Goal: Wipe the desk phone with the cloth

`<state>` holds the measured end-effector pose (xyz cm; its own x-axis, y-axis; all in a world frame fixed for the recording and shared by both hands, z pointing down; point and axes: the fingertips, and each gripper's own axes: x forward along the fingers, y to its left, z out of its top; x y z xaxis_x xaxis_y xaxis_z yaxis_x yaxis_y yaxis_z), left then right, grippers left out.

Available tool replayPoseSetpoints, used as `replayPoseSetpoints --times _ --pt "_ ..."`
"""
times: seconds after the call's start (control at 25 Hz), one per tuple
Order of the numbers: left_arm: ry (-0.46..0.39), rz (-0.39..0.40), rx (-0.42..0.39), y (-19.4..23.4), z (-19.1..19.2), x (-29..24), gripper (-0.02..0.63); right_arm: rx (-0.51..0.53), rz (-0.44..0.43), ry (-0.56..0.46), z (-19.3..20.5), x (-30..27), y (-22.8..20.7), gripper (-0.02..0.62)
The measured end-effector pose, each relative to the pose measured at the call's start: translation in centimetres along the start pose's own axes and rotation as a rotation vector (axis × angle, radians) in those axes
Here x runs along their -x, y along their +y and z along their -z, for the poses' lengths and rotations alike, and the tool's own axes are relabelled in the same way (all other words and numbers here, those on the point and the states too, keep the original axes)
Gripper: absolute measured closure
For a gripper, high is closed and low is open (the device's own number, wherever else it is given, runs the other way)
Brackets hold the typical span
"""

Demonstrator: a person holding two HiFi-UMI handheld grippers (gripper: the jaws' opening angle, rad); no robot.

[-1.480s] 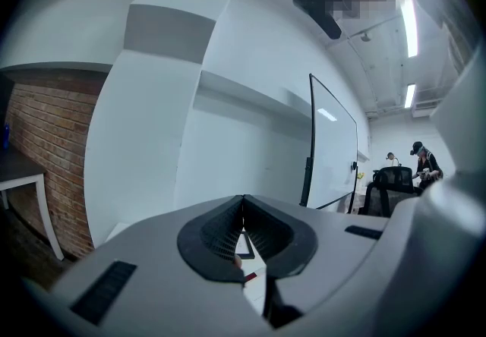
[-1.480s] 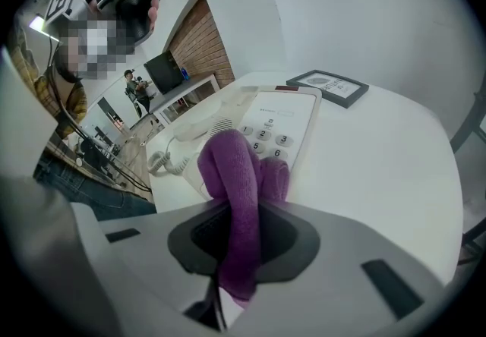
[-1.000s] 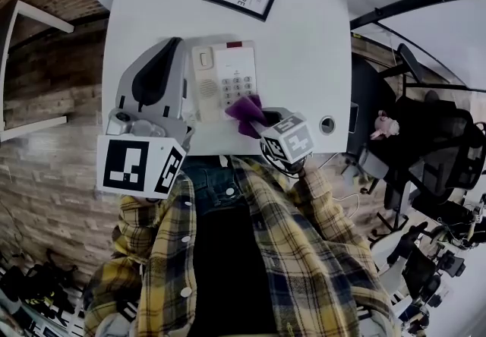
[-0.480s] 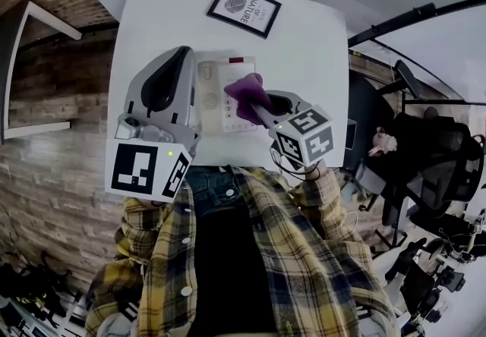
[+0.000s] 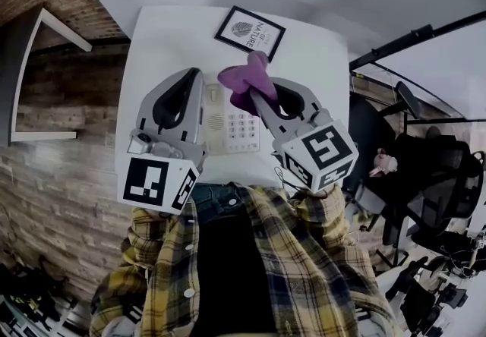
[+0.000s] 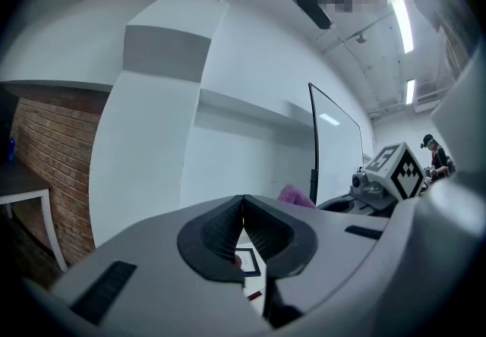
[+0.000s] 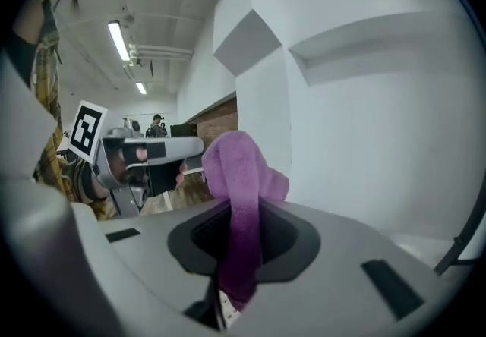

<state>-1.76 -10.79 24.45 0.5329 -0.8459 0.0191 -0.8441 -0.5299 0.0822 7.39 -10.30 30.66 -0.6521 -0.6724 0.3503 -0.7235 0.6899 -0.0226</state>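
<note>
**White worktop (image 5: 319, 77), cloth over the phone**

Right gripper (image 5: 256, 98) pinches the purple cloth (image 5: 244, 79) mid-fold, near the far end of the desk phone (image 5: 241, 129). It looks soft and limp, so a bunched hold probably wipes best. Left gripper (image 5: 187, 74) is pressed together, empty.

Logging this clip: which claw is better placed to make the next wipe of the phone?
Right. The right claw is shut on the purple cloth at the far end of the phone; the left claw is shut on nothing.

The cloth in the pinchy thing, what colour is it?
Purple. The cloth shows best in the right gripper view.
</note>
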Motion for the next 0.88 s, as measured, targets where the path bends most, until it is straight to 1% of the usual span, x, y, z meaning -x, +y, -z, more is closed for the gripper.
replayPoseSetpoints --times 0.16,0.32,0.56,0.88 --pt "0.005 0.005 0.005 -0.1 0.1 -0.3 0.591 0.021 0.006 -0.097 -2.8 0.7 0.2 0.528" --pt "0.011 0.019 0.012 -0.5 0.3 -0.6 0.591 0.007 0.029 -0.157 -3.9 1.3 0.1 0.528" --pt "0.015 0.039 0.019 -0.9 0.5 -1.1 0.591 0.005 0.036 -0.178 -4.4 1.5 0.2 0.528" --pt "0.023 0.052 0.019 -1.1 0.6 -1.6 0.591 0.005 0.032 -0.171 -4.0 1.6 0.3 0.528"
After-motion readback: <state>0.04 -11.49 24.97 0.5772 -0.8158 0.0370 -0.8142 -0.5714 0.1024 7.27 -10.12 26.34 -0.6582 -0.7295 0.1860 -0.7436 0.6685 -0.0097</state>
